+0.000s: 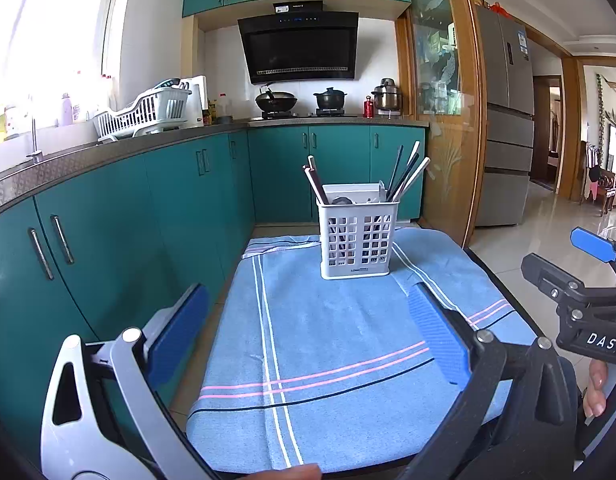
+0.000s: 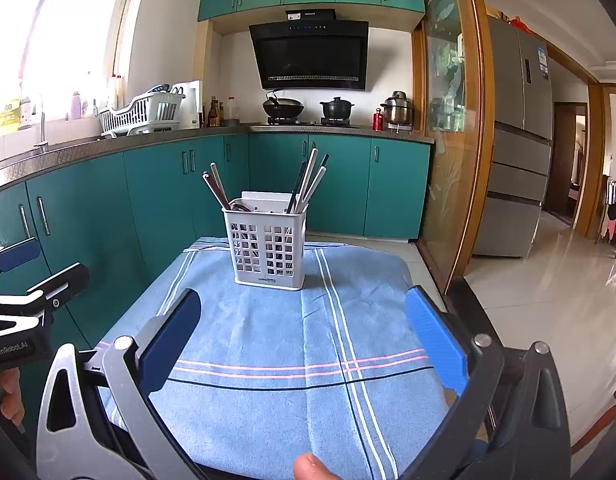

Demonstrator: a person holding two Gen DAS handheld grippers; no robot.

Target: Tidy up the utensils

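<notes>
Far left of the left wrist view: teal cabinets under a grey counter, with a white dish rack in the upper left. Lower left to lower right: left gripper spread wide, blue pads well apart, nothing between them, hovering over a blue striped towel. Just right of centre: white slotted utensil basket upright at the far end of the towel, holding chopsticks that lean out at both sides; some darker utensils low inside, too small to tell. Upper centre: black range hood, a wok and a pot on the stove beneath. Right edge: part of the right gripper, beside a grey fridge further back.

In the right wrist view, far left edge: part of the left gripper. Across the bottom: right gripper likewise parted, pads far from each other, gripping nothing, above the same towel. Centre, slightly left: the basket on the towel's far portion.
</notes>
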